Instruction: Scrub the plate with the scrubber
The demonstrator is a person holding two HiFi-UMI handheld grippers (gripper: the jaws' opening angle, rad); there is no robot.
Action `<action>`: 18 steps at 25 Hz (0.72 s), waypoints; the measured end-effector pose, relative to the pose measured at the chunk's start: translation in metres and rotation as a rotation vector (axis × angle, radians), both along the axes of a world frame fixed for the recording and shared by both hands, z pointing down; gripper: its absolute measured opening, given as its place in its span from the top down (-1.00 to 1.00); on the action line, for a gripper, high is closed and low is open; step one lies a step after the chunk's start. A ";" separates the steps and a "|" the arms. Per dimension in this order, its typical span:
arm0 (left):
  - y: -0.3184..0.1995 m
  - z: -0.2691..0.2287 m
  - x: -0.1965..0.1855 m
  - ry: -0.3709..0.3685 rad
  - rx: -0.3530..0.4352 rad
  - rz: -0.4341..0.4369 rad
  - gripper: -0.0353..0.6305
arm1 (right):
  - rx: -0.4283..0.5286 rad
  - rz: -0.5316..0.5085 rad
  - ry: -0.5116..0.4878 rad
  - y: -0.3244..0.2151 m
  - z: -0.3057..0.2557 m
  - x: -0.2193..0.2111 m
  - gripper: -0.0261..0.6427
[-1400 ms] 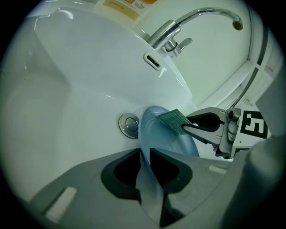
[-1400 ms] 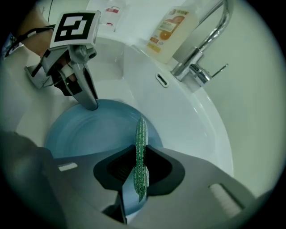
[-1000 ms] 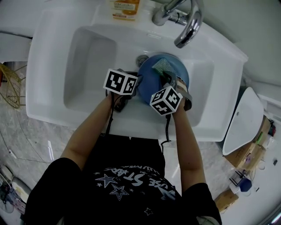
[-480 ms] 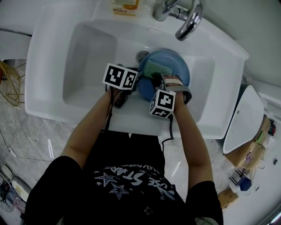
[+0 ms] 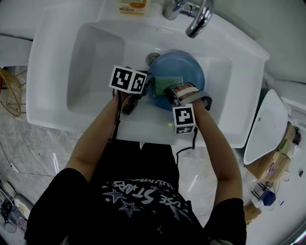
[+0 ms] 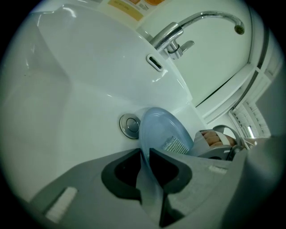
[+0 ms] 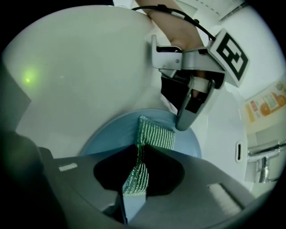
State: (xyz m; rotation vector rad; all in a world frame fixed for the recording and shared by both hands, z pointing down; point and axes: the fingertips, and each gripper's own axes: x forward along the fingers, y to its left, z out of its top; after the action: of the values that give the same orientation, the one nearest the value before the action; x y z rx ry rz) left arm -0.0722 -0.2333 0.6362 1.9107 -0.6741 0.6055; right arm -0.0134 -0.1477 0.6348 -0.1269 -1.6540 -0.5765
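Note:
A blue plate (image 5: pixel 187 72) stands tilted in the white sink (image 5: pixel 67 62), close to the drain (image 5: pixel 153 58). My left gripper (image 5: pixel 143 93) is shut on the plate's left rim; in the left gripper view the plate (image 6: pixel 161 132) runs edge-on between the jaws of the left gripper (image 6: pixel 145 167). My right gripper (image 5: pixel 168 93) is shut on a green mesh scrubber (image 5: pixel 166 83), which lies flat against the plate's face. In the right gripper view the scrubber (image 7: pixel 154 134) sticks out of the right gripper (image 7: pixel 136 167) onto the plate (image 7: pixel 107 134), with the left gripper (image 7: pixel 185 118) just beyond it.
A chrome tap (image 5: pixel 197 18) arches over the back of the basin and a soap bottle (image 5: pixel 131 5) stands on the rim behind it. A white lid-like object (image 5: pixel 264 128) lies to the right of the sink. A wire basket (image 5: pixel 8 91) sits at the far left.
My right gripper has drawn back toward the sink's front edge, dragging the scrubber from the plate's upper part down to its lower left. The left gripper and the plate have stayed nearly still.

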 end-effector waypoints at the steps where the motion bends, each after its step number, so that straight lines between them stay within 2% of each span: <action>1: 0.000 0.000 0.000 0.000 0.000 0.001 0.67 | -0.013 -0.024 0.013 0.005 -0.001 0.004 0.63; 4: 0.000 0.001 0.000 -0.002 -0.002 0.001 0.67 | -0.041 -0.066 0.035 0.013 -0.003 0.015 0.63; 6: -0.001 0.001 0.000 -0.004 -0.003 0.000 0.67 | -0.042 -0.052 0.006 0.013 -0.007 0.016 0.63; 11: 0.000 0.001 0.000 -0.011 -0.005 0.008 0.67 | 0.031 0.093 -0.132 -0.002 -0.035 0.007 0.66; 15: 0.002 0.000 -0.001 -0.011 -0.006 0.013 0.67 | 0.146 0.236 -0.152 -0.035 -0.051 0.014 0.66; 18: 0.001 0.001 0.000 -0.009 -0.010 0.015 0.67 | 0.191 0.346 -0.138 -0.063 -0.046 0.025 0.66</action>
State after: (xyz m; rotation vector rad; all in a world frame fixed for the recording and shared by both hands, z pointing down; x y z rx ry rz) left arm -0.0727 -0.2320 0.6371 1.9062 -0.6620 0.6258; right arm 0.0116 -0.2102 0.5889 0.3397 -1.6949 -0.4823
